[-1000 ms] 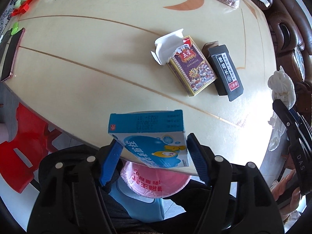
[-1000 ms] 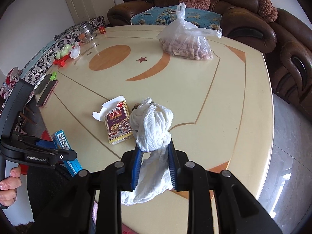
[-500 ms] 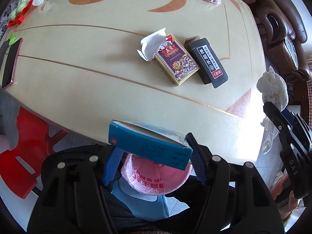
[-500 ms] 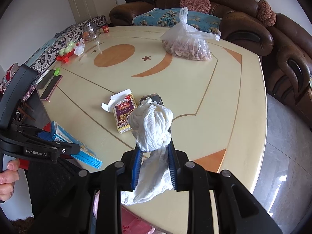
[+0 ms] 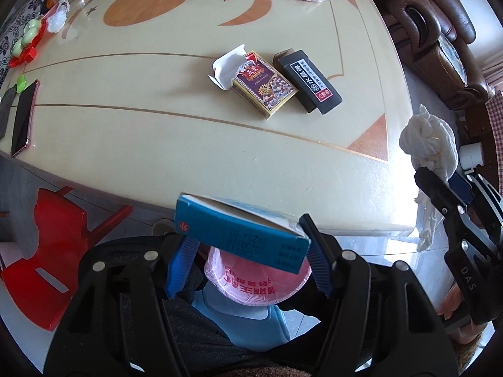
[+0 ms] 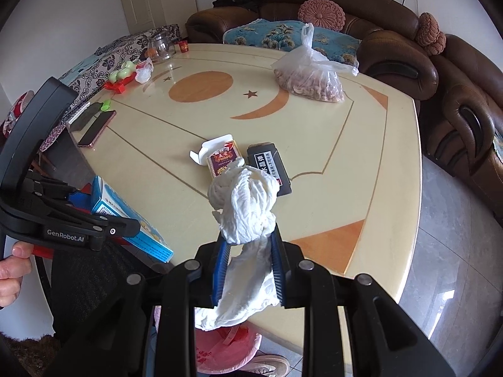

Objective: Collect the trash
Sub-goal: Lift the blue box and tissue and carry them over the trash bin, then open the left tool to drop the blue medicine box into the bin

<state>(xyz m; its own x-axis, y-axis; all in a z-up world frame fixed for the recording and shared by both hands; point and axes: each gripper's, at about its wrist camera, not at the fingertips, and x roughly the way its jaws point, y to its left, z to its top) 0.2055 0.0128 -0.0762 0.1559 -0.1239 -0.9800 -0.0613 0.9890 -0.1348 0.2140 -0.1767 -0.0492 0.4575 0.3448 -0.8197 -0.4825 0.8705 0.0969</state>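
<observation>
My left gripper is shut on a blue carton, held off the table's near edge, above a bin lined with a pink bag. The carton also shows in the right wrist view. My right gripper is shut on a crumpled white tissue wad, held above the table's near edge; the pink bag lies below it. The wad also shows at the right of the left wrist view. A purple card box with an open white flap and a black box lie on the cream table.
A bag of nuts sits at the table's far side. A phone, a glass jar and green and red items lie at the left. A red stool stands on the floor. Brown sofas ring the table.
My left gripper has drawn back off the table edge and tipped the blue carton onto its narrow side over the pink-bagged bin. My right gripper has pulled back and risen with the tissue.
</observation>
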